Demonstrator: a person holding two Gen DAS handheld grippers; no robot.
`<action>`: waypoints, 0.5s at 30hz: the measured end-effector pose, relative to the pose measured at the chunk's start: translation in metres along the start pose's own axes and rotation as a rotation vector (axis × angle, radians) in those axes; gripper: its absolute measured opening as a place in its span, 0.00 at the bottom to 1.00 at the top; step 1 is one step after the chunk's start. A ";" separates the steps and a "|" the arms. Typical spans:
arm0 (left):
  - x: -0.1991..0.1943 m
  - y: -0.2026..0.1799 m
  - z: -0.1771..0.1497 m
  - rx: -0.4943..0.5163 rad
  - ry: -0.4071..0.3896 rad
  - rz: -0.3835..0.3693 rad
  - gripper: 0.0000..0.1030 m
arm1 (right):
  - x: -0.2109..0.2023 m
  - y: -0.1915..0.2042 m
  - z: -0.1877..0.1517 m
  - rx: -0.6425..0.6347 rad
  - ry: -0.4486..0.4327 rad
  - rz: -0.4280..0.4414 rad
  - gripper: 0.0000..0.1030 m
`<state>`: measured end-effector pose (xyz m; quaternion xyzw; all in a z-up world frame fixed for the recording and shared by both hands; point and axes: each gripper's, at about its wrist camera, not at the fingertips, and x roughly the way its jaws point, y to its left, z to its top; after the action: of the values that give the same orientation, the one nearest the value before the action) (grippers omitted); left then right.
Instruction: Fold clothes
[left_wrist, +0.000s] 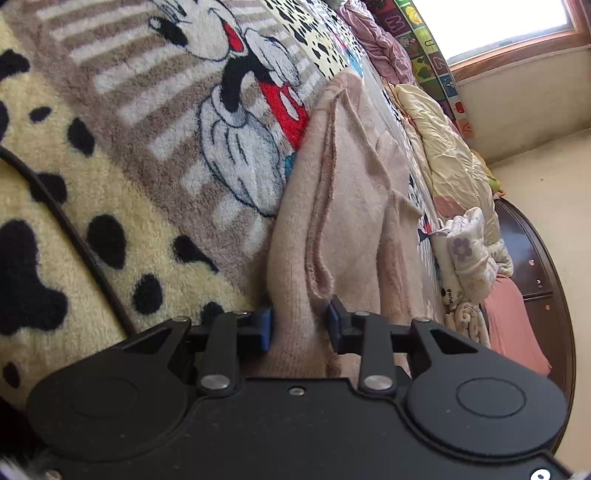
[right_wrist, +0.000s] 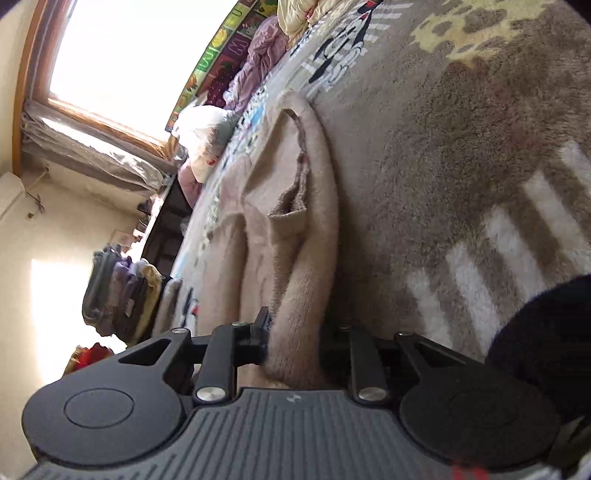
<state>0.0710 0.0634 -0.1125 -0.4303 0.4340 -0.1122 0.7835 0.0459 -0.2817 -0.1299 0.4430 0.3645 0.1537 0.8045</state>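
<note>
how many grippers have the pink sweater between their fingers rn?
2. The left gripper straddles one end of the pink sweater; the right gripper pinches the other end. Its far finger is partly hidden.

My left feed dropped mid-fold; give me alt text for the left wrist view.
The left gripper has its jaws closed on a bunched edge of the pink fuzzy sweater, which lies on a cartoon-print blanket. More clothes are piled beyond.

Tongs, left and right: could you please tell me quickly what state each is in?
Left tongs: closed on the pink sweater.
Right tongs: closed on the same sweater.
</note>
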 end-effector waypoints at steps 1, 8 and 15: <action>-0.007 -0.006 0.004 0.033 -0.004 0.004 0.47 | -0.001 0.001 0.001 -0.007 0.010 -0.012 0.27; -0.059 -0.065 -0.007 0.793 -0.110 0.045 0.69 | -0.059 0.059 0.017 -0.394 -0.050 -0.074 0.53; -0.056 -0.057 -0.068 1.643 -0.114 0.248 0.70 | -0.077 0.107 -0.015 -1.208 0.014 -0.283 0.66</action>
<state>-0.0037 0.0208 -0.0532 0.3242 0.2179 -0.2839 0.8757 -0.0099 -0.2563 -0.0119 -0.1444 0.2738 0.2276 0.9233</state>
